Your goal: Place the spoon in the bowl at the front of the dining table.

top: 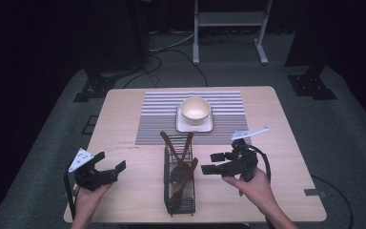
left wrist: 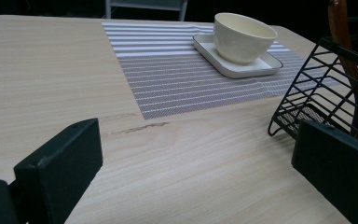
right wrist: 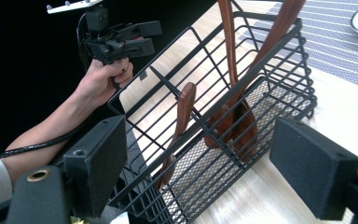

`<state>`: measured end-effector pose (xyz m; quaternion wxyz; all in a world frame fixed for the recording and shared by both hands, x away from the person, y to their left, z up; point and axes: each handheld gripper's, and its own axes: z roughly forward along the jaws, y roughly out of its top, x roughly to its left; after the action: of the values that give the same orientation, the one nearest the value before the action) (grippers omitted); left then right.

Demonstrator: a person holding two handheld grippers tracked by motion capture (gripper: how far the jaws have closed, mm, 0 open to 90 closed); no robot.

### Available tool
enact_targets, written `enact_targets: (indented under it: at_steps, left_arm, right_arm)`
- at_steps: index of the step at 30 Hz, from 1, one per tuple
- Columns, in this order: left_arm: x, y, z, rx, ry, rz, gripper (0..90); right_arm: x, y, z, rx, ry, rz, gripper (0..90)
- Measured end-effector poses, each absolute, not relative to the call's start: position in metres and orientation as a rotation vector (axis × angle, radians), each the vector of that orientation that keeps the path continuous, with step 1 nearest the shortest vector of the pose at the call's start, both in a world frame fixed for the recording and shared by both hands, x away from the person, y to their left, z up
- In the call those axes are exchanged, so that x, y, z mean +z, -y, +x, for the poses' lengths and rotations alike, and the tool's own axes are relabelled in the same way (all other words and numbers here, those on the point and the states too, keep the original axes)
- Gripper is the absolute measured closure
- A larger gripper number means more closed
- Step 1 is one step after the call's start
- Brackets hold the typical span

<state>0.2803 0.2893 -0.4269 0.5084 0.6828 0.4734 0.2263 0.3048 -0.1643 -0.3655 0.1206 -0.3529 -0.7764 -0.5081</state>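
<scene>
A black wire basket lies at the front middle of the table and holds three brown wooden utensils. My left gripper is open to the basket's left, above bare tabletop, with nothing between its jaws. My right gripper is open just right of the basket and points at it. In the right gripper view the basket and utensils lie between and beyond my right gripper's jaws, with the left gripper farther off. In the left gripper view my left gripper faces the basket.
A cream bowl sits on a white square plate on a striped placemat at the table's far middle. The wooden table has bare room on both sides. A white stand and dark equipment bases stand on the floor behind.
</scene>
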Motion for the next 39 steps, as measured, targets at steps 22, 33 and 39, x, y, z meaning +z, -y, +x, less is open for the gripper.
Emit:
enact_targets:
  at_steps: [22, 33, 39]
  left_arm:
    - [-0.427, -0.29, 0.28, 0.548, -1.142, 1.647, 0.9]
    - [-0.427, -0.291, 0.28, 0.546, -1.147, 1.645, 0.8]
    - [-0.427, -0.292, 0.28, 0.551, -1.15, 1.641, 0.8]
  right_arm:
    - [-0.363, 0.144, 0.313, -1.431, 2.302, -1.02, 26.7]
    - [-0.362, 0.137, 0.318, -1.406, 2.305, -0.991, 46.5]
    - [-0.36, 0.134, 0.319, -1.4, 2.305, -0.972, 65.9]
